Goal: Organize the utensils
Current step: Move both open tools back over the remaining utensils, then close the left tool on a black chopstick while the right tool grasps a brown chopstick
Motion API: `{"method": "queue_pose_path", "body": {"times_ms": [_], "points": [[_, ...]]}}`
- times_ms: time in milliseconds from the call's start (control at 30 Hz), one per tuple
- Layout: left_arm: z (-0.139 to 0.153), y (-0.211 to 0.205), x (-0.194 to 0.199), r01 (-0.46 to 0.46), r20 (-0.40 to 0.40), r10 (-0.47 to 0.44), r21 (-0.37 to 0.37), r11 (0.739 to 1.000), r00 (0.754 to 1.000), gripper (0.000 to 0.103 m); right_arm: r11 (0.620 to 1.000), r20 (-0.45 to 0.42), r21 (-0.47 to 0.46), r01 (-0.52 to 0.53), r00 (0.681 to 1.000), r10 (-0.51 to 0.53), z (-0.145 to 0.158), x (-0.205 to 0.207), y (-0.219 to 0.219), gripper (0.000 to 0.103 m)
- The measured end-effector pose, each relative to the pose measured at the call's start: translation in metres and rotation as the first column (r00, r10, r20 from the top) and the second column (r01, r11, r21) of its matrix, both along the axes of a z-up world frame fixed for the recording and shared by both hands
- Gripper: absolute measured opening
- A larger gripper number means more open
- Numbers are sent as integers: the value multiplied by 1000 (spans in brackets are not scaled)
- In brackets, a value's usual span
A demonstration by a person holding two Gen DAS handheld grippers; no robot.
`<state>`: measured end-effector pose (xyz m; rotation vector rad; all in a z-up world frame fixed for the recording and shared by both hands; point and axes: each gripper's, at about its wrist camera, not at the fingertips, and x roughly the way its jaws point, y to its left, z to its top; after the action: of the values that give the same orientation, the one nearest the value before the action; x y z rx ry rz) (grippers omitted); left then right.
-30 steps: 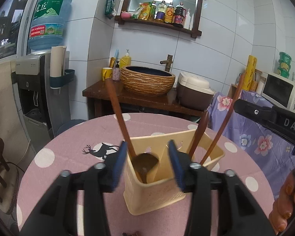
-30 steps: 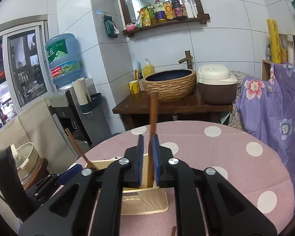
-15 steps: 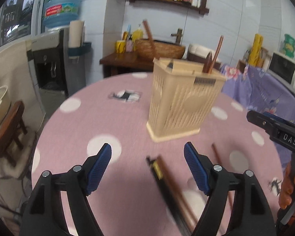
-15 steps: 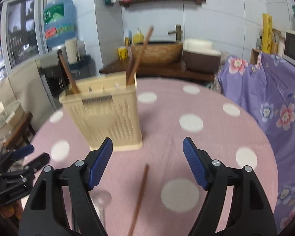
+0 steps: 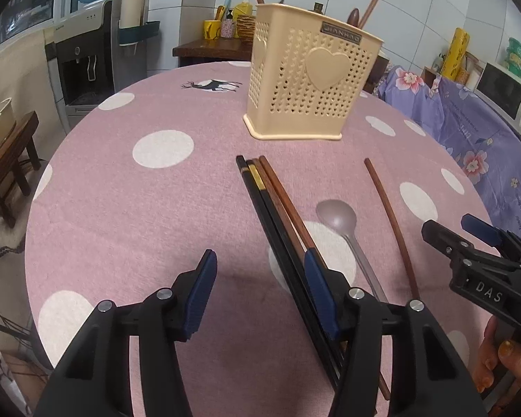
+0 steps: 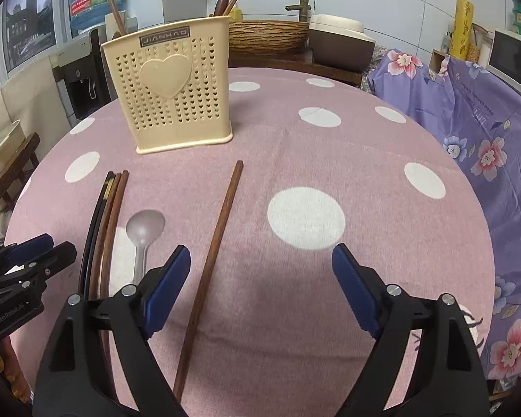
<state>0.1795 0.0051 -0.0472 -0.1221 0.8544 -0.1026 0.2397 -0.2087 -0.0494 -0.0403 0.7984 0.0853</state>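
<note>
Your right tongs (image 6: 260, 288) stand wide apart, having just been opening, with nothing clamped; the single brown chopstick (image 6: 215, 253) lies on the tabletop (image 6: 330, 160) between the jaws, nearer the left one, untouched. Your left tongs (image 5: 257, 295) are partly apart and have just been closing, empty between the pads; the bundle of chopsticks (image 5: 274, 215), two black and two brown, runs under the right jaw instead of between the two. The metal spoon (image 5: 340, 222) lies just right of that bundle, between the two tools. The beige holder (image 5: 312, 80) stands upright well ahead of both tongs, already carrying wooden utensils.

Handling judgement: the chopsticks look light, rigid and smooth, so they are likely to roll or pivot if pinched near an end. Take the single one near its middle, across its width. The bundle will probably scatter; shift left tongs rightward to straddle it first. The spoon lies flat; grip its thin handle, not the bowl.
</note>
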Motion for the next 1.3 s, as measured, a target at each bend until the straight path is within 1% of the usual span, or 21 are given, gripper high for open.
{"method": "queue_pose_path", "body": {"times_ms": [133,233,500,600,700,767,900,1000,1167,1200,1300], "points": [[-6,-9,-3,3,-10,-2,31,1000,1000,50,1000,-16,8,0,1000,0,-4,-3,0,83],[-11,-11,-6,-15,-14,16,61,998,1000,50,1000,-22,10,-3,1000,4,-5,-5,1,85],[-13,-7,-10,-17,-8,18,96,995,1000,50,1000,-40,-4,-4,999,4,-10,-6,1,85],[-11,6,-12,-50,-14,51,81,995,999,50,1000,-49,-13,9,999,-10,-12,-6,-4,85],[-7,19,-15,-95,-6,96,81,992,995,50,1000,-57,-7,20,998,-20,-12,-4,-10,85],[-4,25,-14,-104,2,104,52,993,995,50,1000,-61,4,15,998,-15,-10,-1,-10,85],[0,22,-9,-90,12,89,56,994,996,50,999,-82,31,-16,996,18,-8,5,-6,85],[1,18,-1,-70,9,69,40,997,998,50,1000,-73,12,-12,997,13,-6,5,-2,85],[-1,11,15,-36,-4,36,28,999,999,50,1000,-79,15,-8,997,9,-7,4,0,85],[-3,9,18,-31,-9,31,34,999,999,49,1000,-80,13,-8,997,9,-8,4,1,85],[-8,3,28,-20,-20,21,69,997,1000,37,1000,-78,5,-14,997,14,-8,5,2,85]]}}
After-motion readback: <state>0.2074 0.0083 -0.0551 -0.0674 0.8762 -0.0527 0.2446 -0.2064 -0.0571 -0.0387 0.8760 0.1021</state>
